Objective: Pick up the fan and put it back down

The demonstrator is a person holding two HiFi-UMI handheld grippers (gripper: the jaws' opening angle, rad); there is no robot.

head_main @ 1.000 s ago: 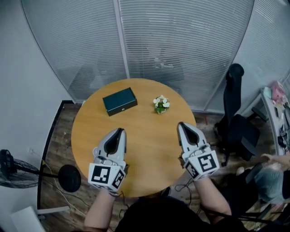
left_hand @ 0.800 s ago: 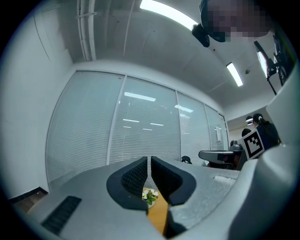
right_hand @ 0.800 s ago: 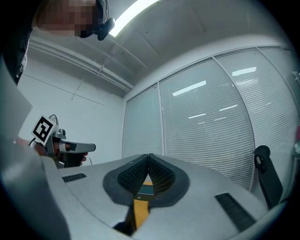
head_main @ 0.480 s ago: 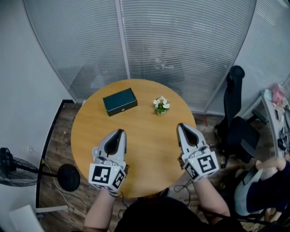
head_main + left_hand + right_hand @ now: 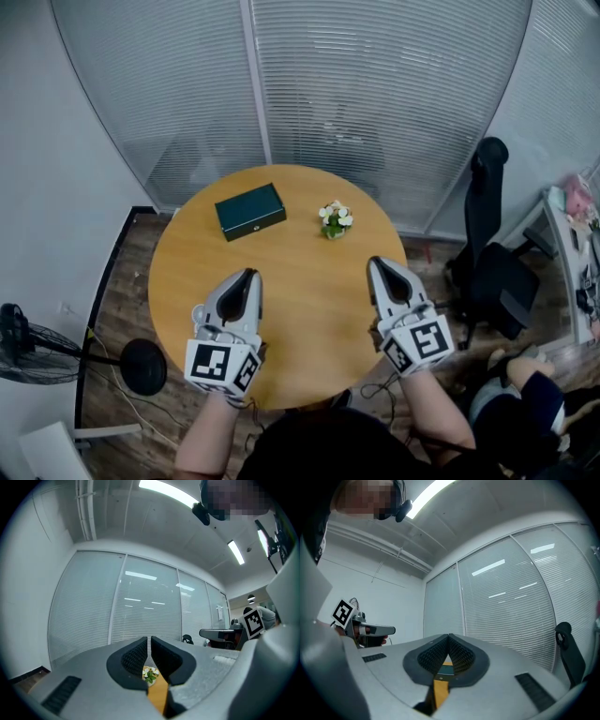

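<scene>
moved: bystander (image 5: 521, 401) only | fan (image 5: 33, 349): black pedestal, on floor (image 5: 114, 298) beside table (image 5: 309, 291) | left claw (image 5: 248, 274), right claw (image 5: 376, 262): pinched closed, empty

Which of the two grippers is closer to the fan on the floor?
The left gripper. The fan stands on the floor off that side of the table; the right gripper is across the table from it.

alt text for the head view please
From above: a person holds the left gripper and right gripper, both shut and empty, over a round wooden table with a dark green box and a small potted flower. The pedestal fan stands untouched on the floor at left; a black office chair stands at right.
</scene>
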